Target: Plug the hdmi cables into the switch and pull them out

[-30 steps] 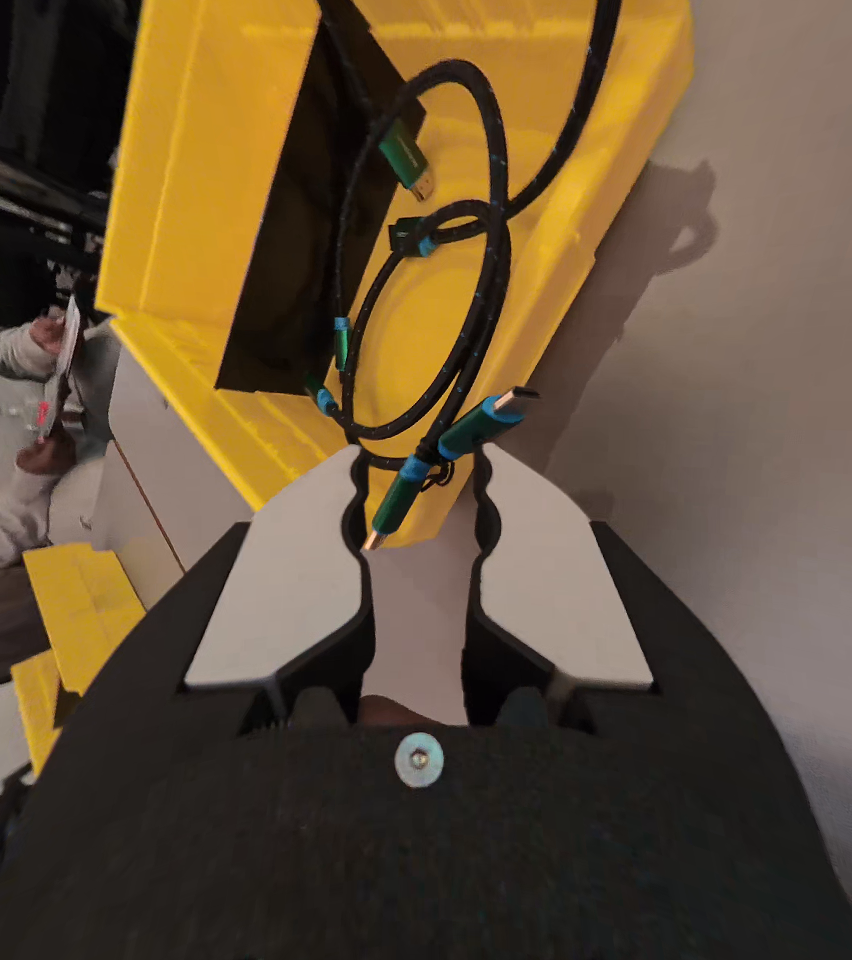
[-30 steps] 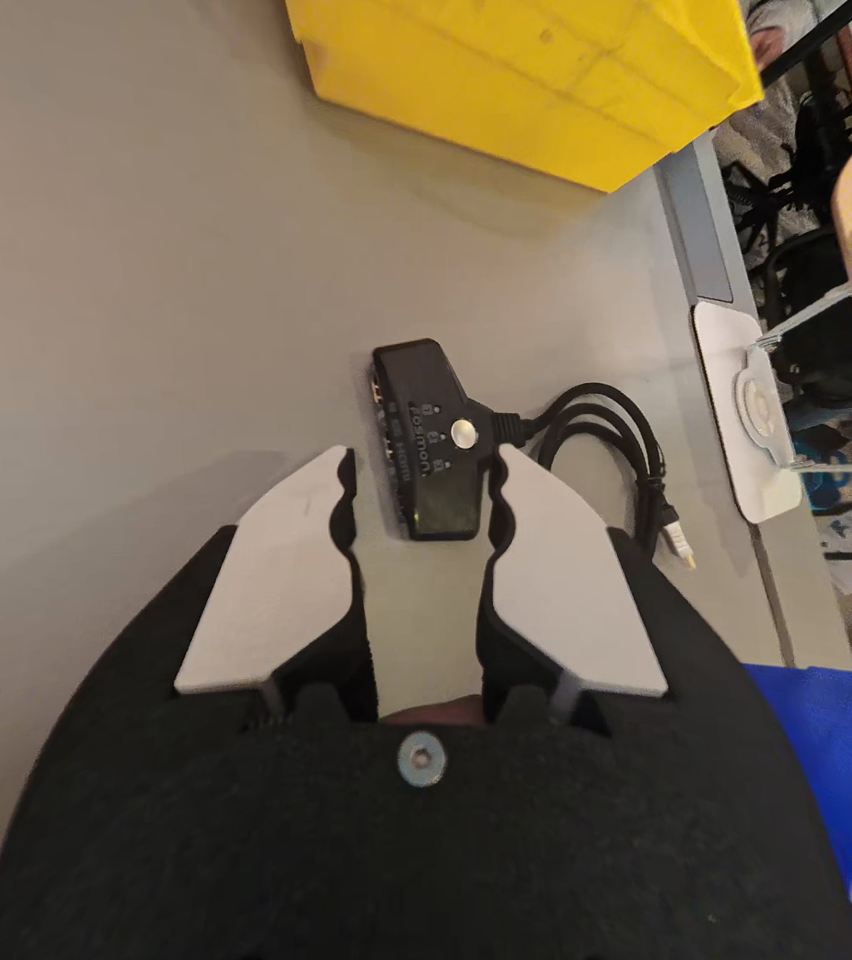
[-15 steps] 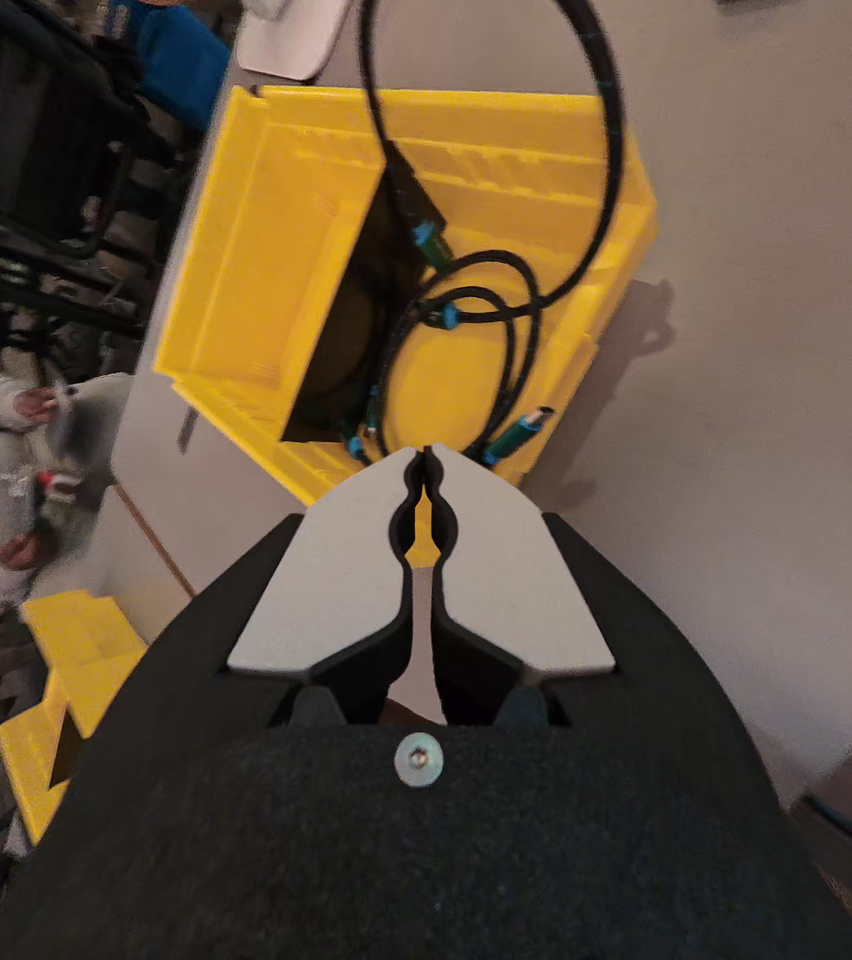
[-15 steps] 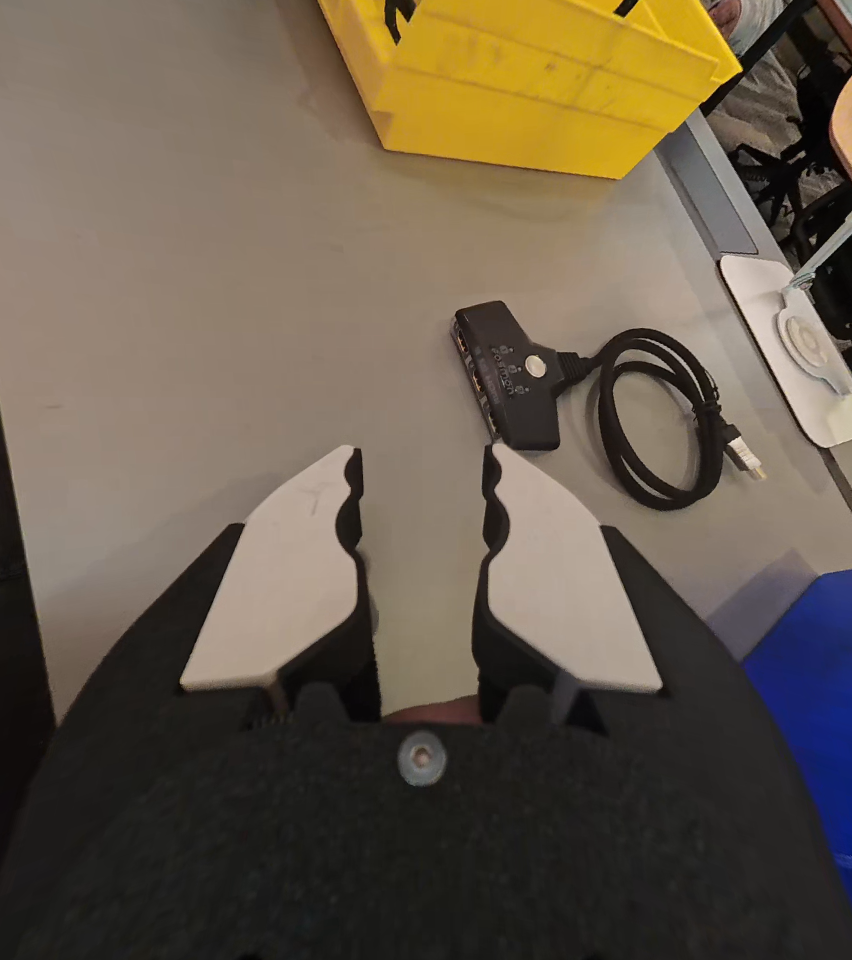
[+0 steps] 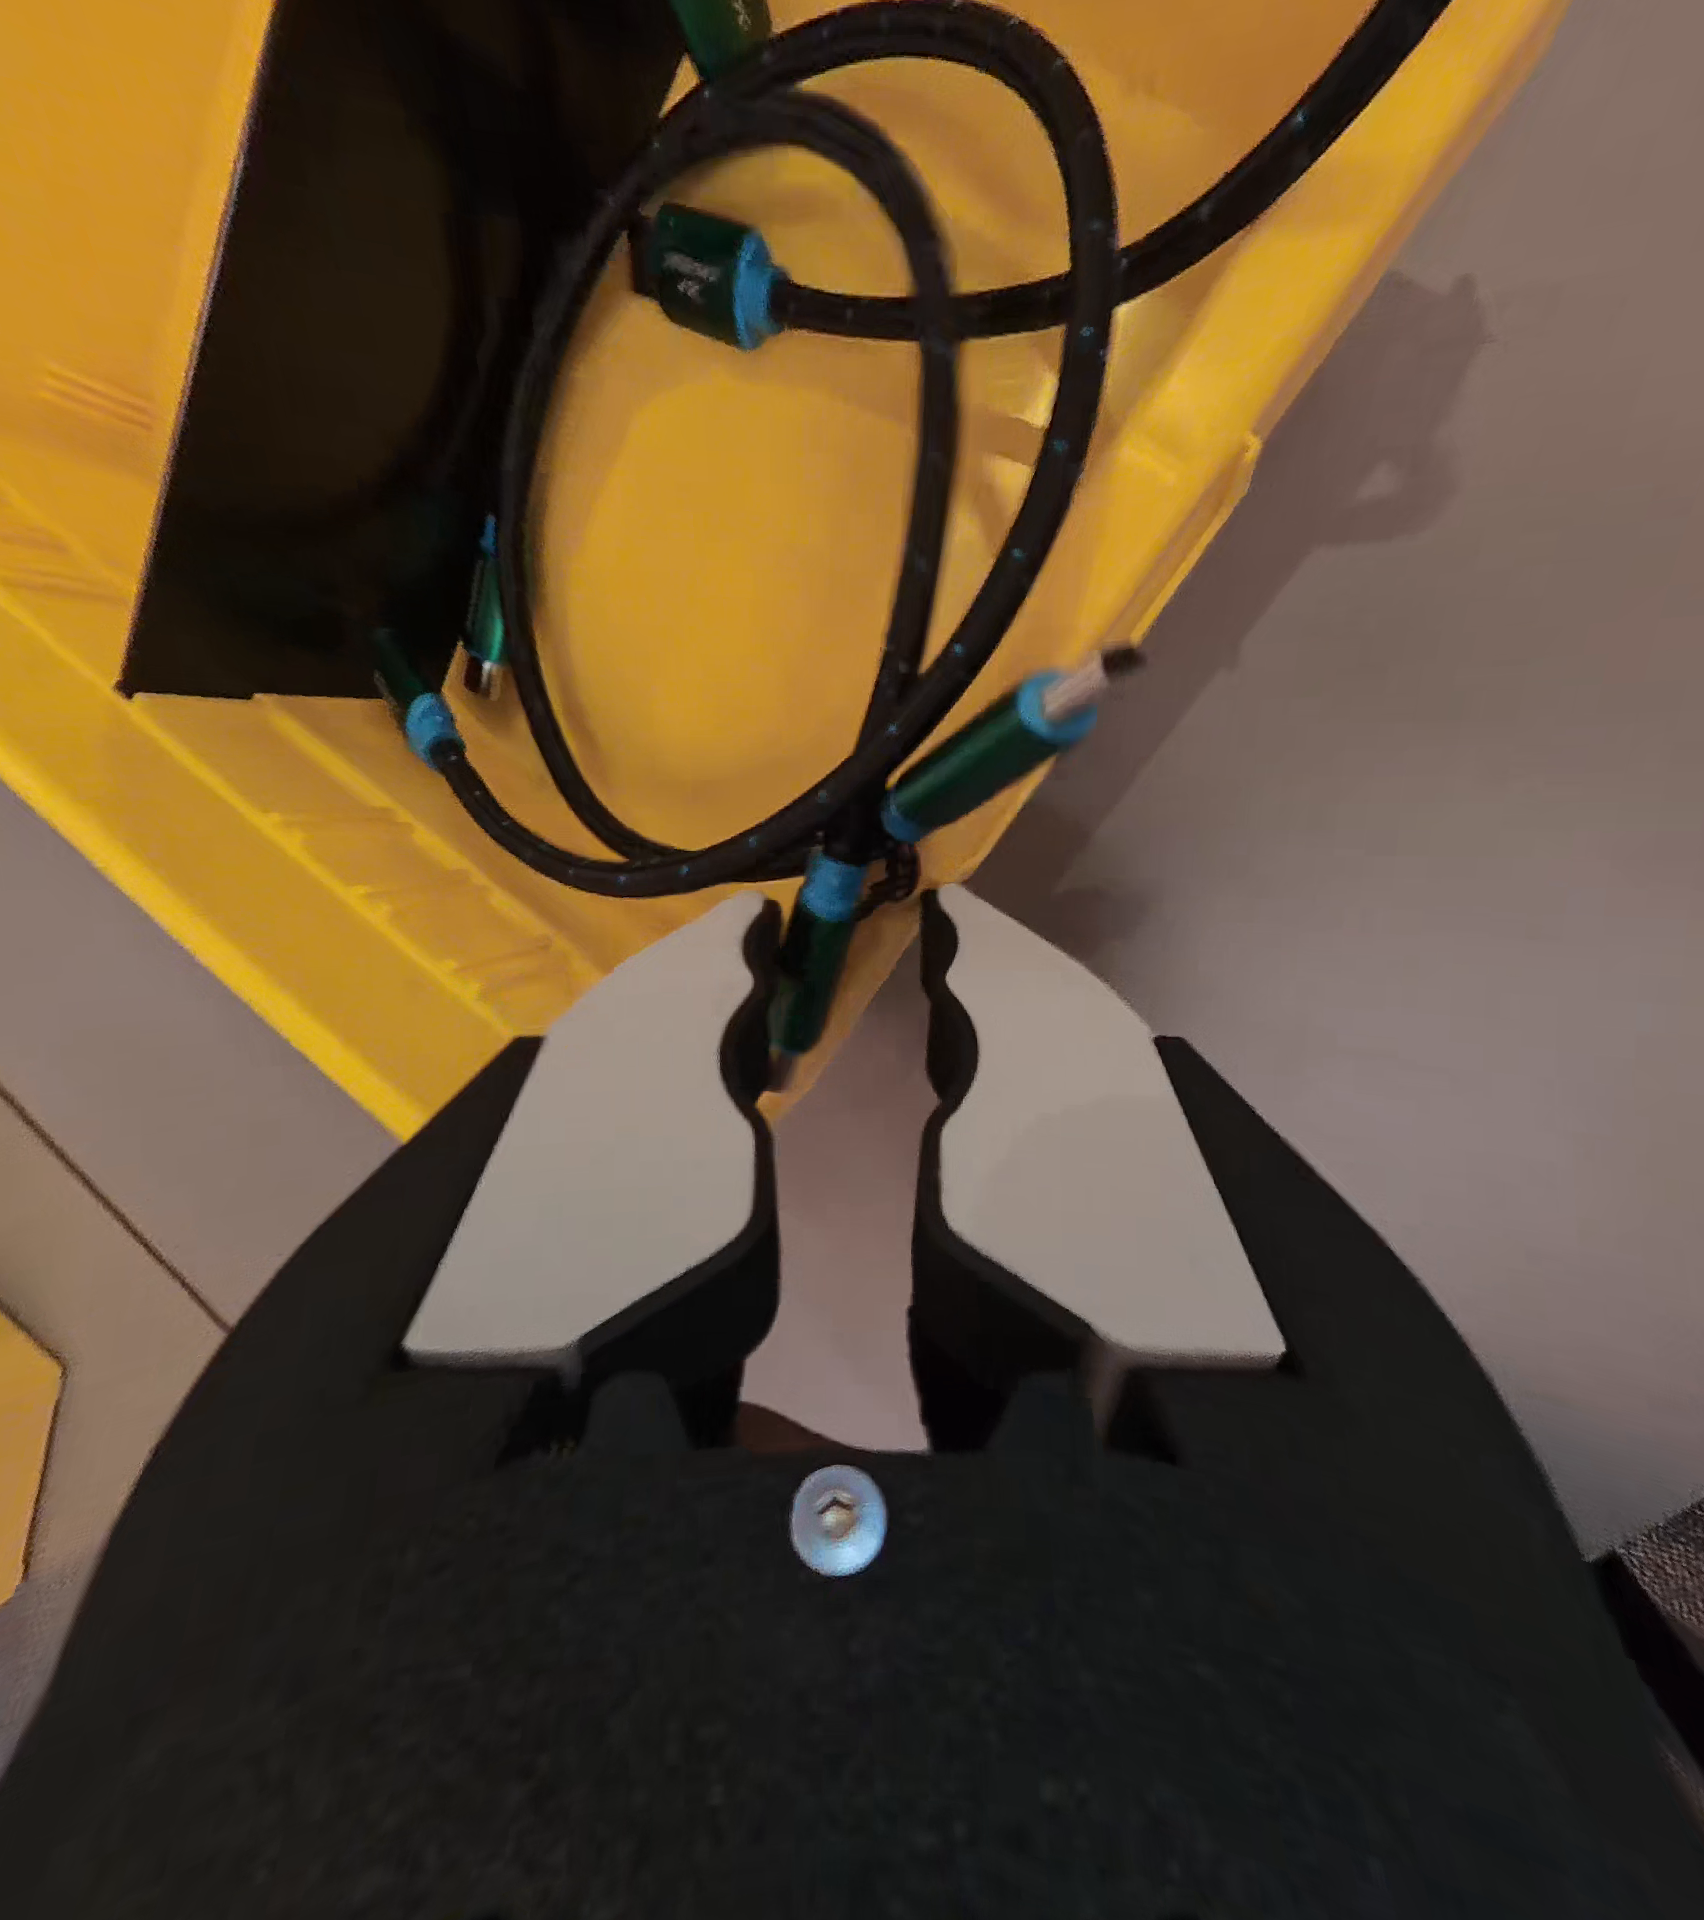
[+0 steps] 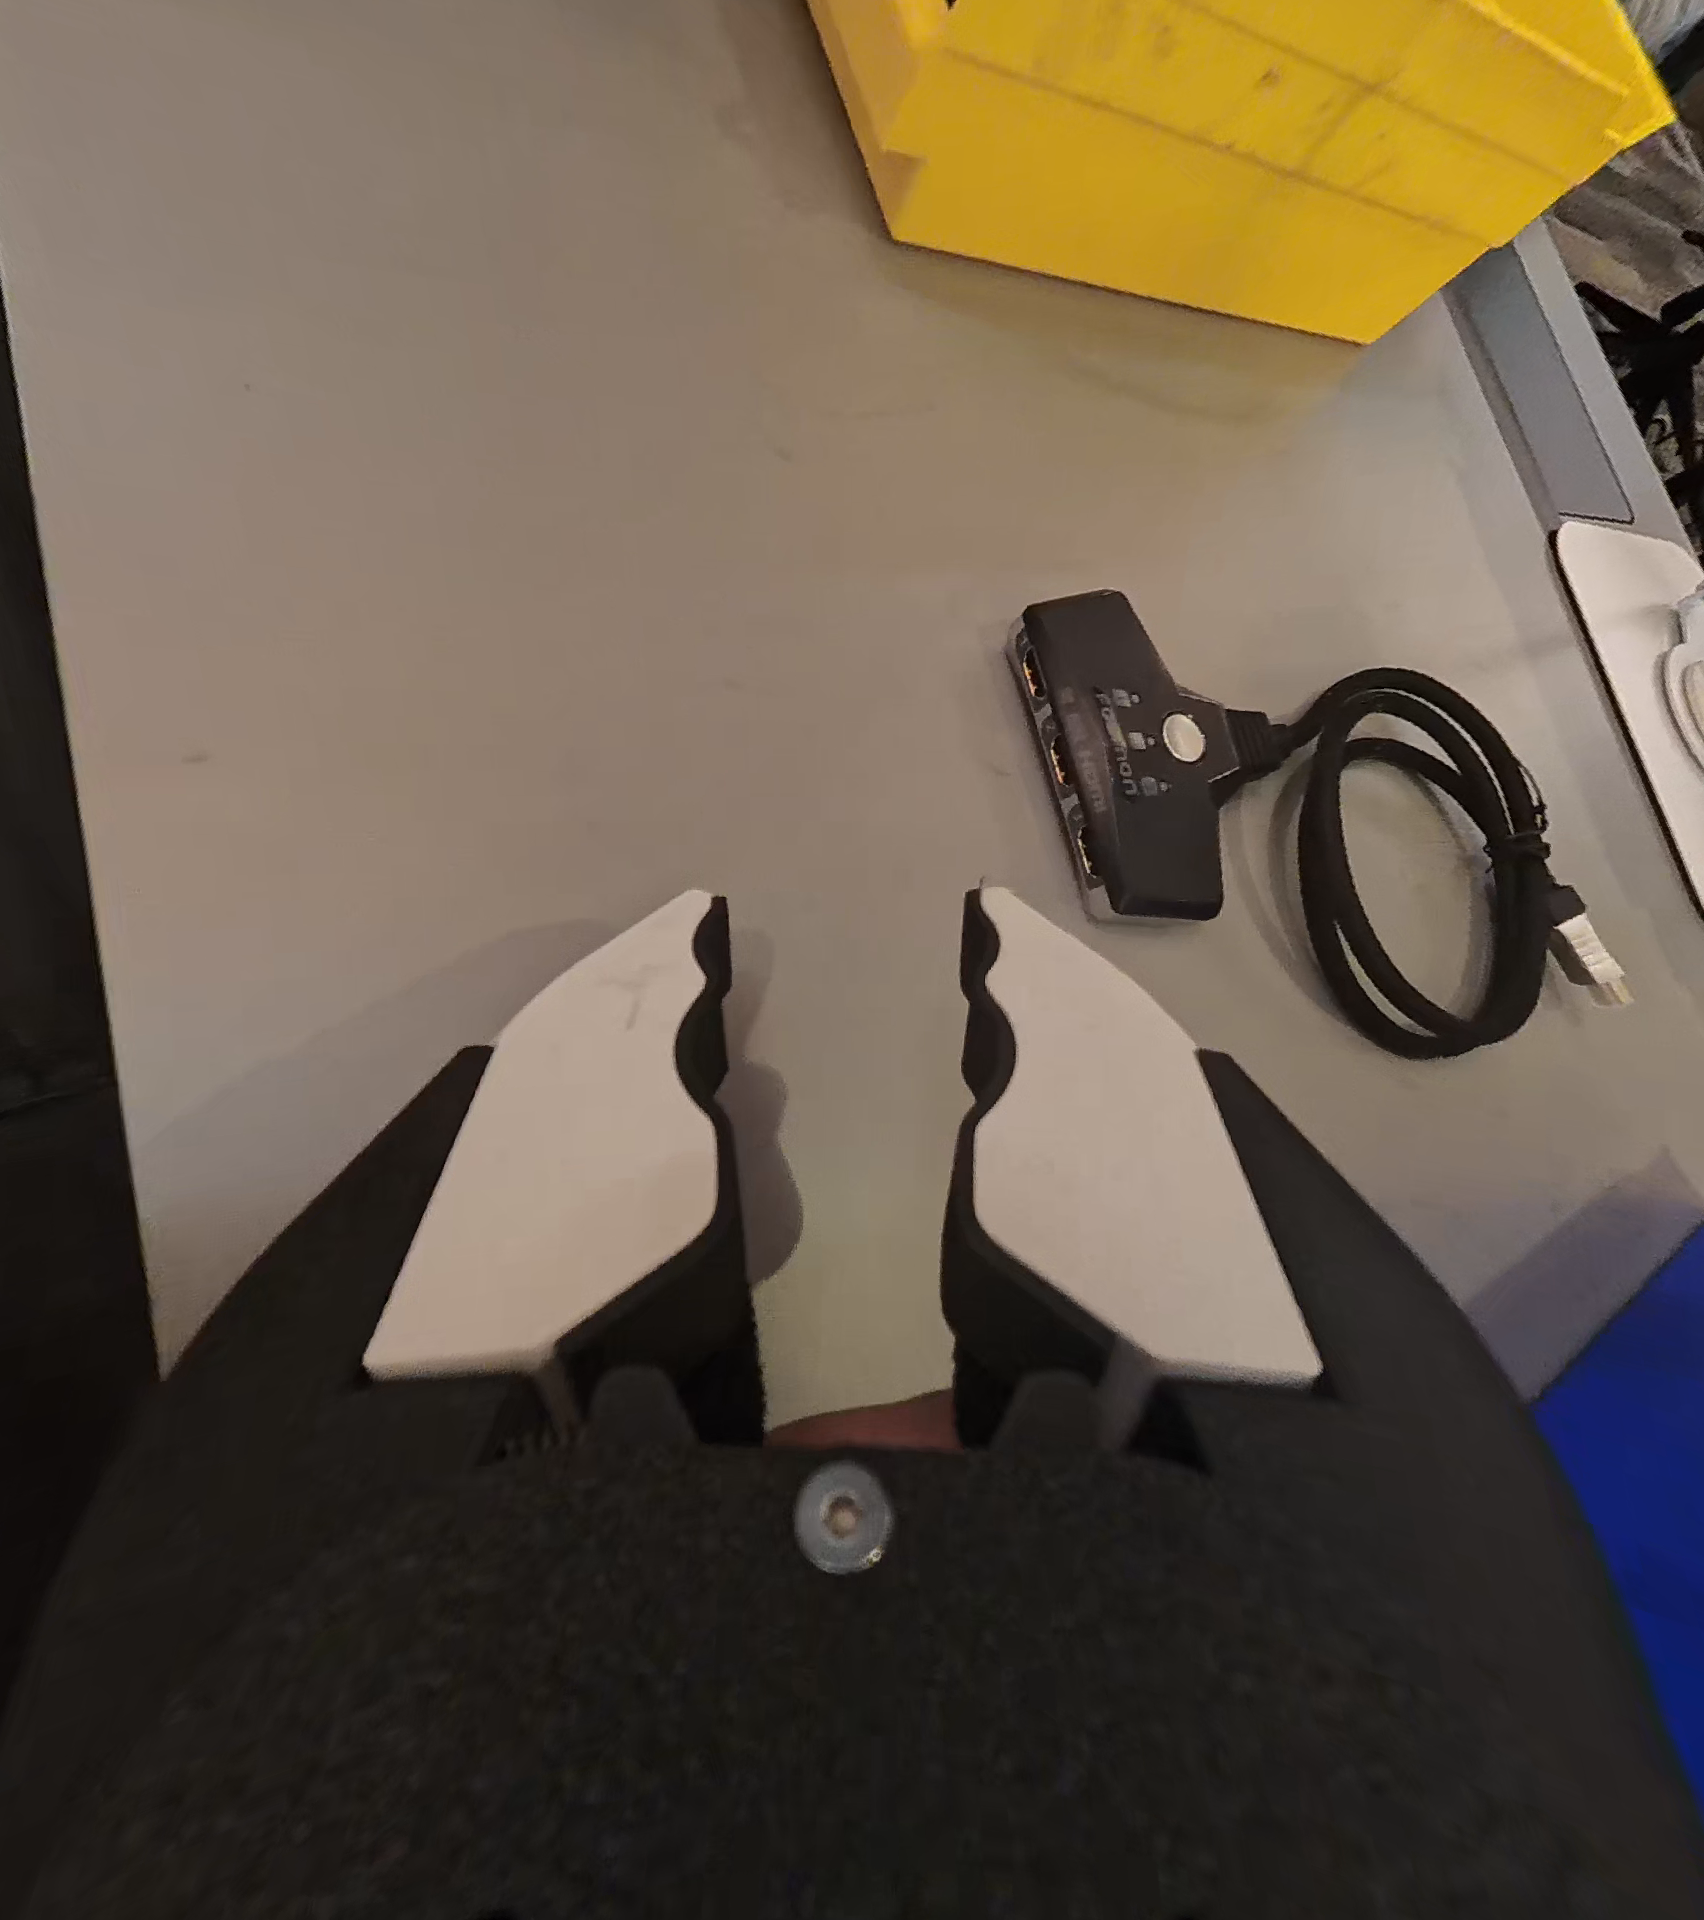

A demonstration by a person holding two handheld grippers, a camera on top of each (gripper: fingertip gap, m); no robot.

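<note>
Both grippers gape empty: left gripper (image 5: 840, 904) straddles a green plug (image 5: 812, 971) overhanging the yellow bin (image 5: 204, 821).

The yellow plastic bin (image 5: 827, 499) runs off the top and left edges; one black braided cable (image 5: 1243, 197) leaves at the top. A green plug (image 5: 812, 977) partly hides behind the left hand-held gripper (image 5: 843, 914) finger.

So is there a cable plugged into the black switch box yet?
No, the three ports along the side of the HDMI switch all sit empty in the right wrist view; only its own black cord lies coiled beside it.
</note>
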